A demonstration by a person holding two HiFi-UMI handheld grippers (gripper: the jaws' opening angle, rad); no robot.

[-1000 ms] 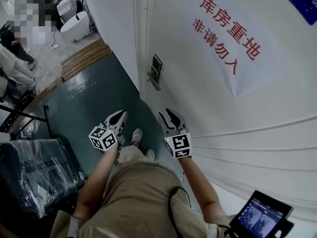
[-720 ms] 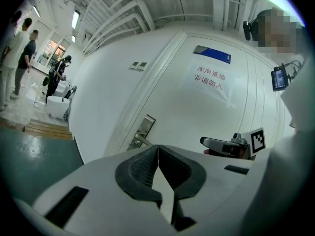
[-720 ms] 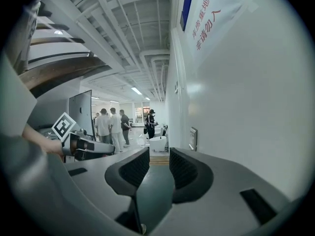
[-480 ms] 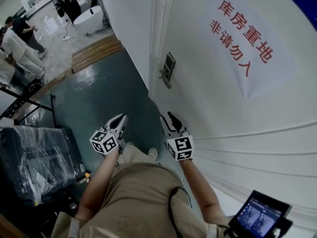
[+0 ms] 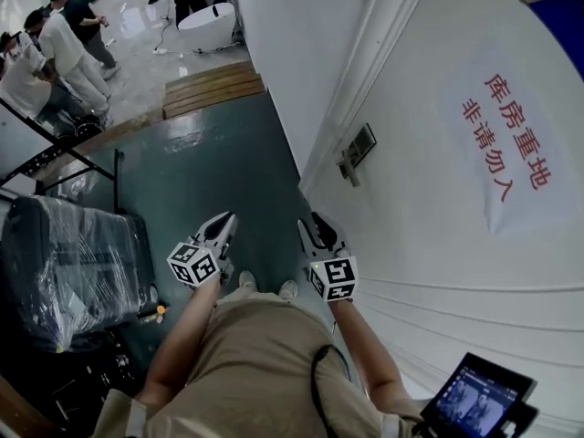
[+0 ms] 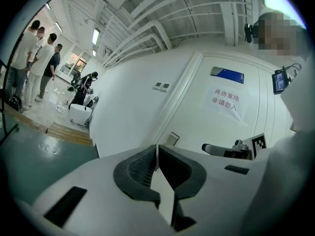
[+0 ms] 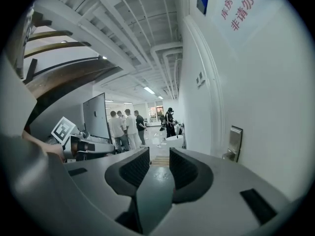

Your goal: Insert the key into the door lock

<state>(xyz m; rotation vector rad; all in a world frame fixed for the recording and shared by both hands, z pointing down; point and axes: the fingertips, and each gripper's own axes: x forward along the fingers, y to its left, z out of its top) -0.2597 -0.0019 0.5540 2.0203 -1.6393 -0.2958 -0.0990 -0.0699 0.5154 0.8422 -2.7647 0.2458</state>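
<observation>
Looking for the key, I couldn't spot one in any view. The silver metal door lock plate with its lever handle [image 5: 356,149] sat on the white door [image 5: 438,263], well ahead of both grippers. The left gripper [image 5: 226,219] had its fingers pressed together with nothing showing between them, and the right gripper [image 5: 319,222] had its fingers apart and empty. I'd have squared up level with the lock before going in.

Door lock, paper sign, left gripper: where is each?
door lock [image 5: 359,144], head view, its metal plate.
paper sign [image 5: 508,144], head view, its middle.
left gripper [image 5: 227,218], head view, between its shut fingertips.
</observation>
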